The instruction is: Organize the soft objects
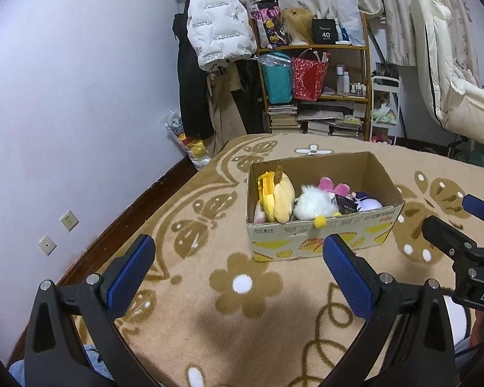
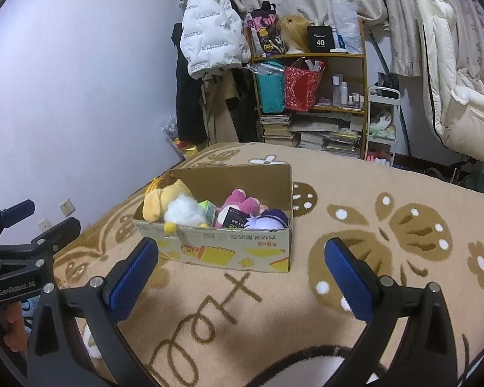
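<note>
A cardboard box [image 1: 319,242] [image 2: 229,251] stands on a beige flowered blanket [image 1: 242,309] [image 2: 387,225]. Inside lie several soft toys: a yellow plush [image 1: 282,198] [image 2: 159,201], a white fluffy one [image 1: 311,204] [image 2: 185,211], a pink one [image 1: 334,187] [image 2: 242,201] and a purple one [image 1: 368,203] [image 2: 271,217]. My left gripper [image 1: 238,277] hovers open in front of the box, nothing between its blue pads. My right gripper [image 2: 242,277] is open too, just short of the box's front wall. Each gripper shows at the edge of the other's view.
Beyond the bed stands a wooden shelf [image 1: 316,46] [image 2: 309,56] with bags, books and bottles. Coats hang beside it, among them a white puffer jacket [image 1: 217,19] [image 2: 209,29]. A pale wall [image 1: 80,96] runs along the left; a white chair [image 1: 451,90] is at right.
</note>
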Tool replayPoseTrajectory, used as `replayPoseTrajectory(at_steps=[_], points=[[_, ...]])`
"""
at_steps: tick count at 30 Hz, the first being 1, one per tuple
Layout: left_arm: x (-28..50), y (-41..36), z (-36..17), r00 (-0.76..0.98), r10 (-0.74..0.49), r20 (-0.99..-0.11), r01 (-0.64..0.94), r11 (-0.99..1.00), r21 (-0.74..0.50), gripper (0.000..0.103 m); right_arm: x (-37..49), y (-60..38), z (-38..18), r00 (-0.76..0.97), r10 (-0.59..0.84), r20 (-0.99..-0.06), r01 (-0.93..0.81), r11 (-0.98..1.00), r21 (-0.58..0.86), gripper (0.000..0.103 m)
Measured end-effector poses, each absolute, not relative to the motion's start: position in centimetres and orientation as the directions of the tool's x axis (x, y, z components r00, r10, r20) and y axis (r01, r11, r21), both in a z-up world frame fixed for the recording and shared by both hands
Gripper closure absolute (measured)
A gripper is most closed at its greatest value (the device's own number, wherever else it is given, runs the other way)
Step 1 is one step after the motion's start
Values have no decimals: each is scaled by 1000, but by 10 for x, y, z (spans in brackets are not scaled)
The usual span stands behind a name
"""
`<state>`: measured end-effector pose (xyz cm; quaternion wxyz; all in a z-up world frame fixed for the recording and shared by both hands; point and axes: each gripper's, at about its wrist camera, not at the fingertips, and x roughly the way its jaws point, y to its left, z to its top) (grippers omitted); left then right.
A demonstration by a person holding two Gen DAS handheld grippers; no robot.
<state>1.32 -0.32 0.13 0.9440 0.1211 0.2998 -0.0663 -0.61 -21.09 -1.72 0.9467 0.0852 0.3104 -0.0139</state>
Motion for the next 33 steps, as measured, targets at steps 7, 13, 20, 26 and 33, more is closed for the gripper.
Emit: replayPoseTrajectory(at_steps=[7, 13, 20, 26, 33], points=[[16, -6, -4, 807, -38, -589, 196, 958, 208, 0, -4, -208, -23, 795, 28, -606, 77, 986, 147, 0], [17, -5, -6, 804, -39, -593, 195, 960, 202, 0, -4, -208, -23, 795, 28, -606, 80, 985, 150, 0], [17, -2, -6, 803, -36, -594, 187, 963, 195, 0, -3, -210, -25, 795, 24, -606, 85, 985, 150, 0], [17, -1, -6, 803, -36, -595, 188, 963, 195, 0, -4, -211, -25, 794, 25, -607, 85, 985, 151, 0], [17, -1, -6, 803, -37, -595, 188, 963, 194, 0, -4, -213, -26, 795, 20, -606, 89, 985, 149, 0]])
